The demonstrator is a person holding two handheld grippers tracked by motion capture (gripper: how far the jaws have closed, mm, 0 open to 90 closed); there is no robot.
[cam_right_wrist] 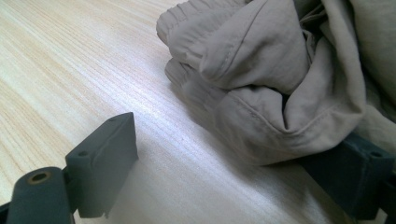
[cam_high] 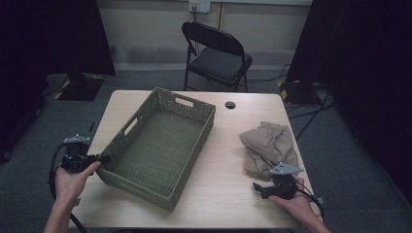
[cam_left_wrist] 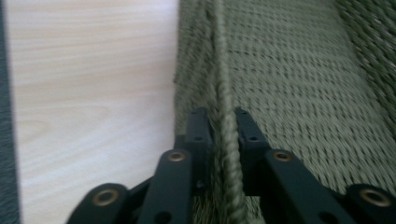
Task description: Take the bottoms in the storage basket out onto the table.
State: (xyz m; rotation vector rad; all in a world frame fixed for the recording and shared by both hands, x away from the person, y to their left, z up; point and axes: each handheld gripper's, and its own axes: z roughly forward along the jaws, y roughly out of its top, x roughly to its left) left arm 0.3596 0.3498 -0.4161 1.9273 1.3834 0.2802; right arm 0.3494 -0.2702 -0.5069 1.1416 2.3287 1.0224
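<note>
Left gripper (cam_high: pixel 99 159) sits at the left table edge, against the near-left corner of the green woven basket (cam_high: pixel 160 145). In the left gripper view its two black jaws straddle the basket's braided rim (cam_left_wrist: pixel 229 154), one jaw outside the wall, one inside. Jaws sit close on both sides of the rim; that view is too blurred to tell if the pads actually press on it, and I see a sliver of gap on each side. So: jaws narrowly parted around the rim, not clamped as far as I can see.

Basket stands on the light wood table (cam_high: pixel 218 194), angled, long axis running from near-left toward the far middle. Handle cut-outs in the far end wall and the left side wall. Nothing lies inside.

Right gripper (cam_high: pixel 256 187) rests low on the table at the near-right, held by the right hand (cam_high: pixel 291 199). Jaws spread wide. In the right gripper view one jaw stands on bare wood, the other is tucked under the edge of the crumpled beige cloth (cam_right_wrist: pixel 280 79). The cloth lies between and beyond the jaws, but they are not pinching it.

In the high view the cloth (cam_high: pixel 268 148) lies bunched in a heap on the right side of the table, well apart from the basket.

A black folding chair (cam_high: pixel 216 56) stands behind the table. A small dark round hole (cam_high: pixel 230 105) sits in the tabletop near the far edge.
</note>
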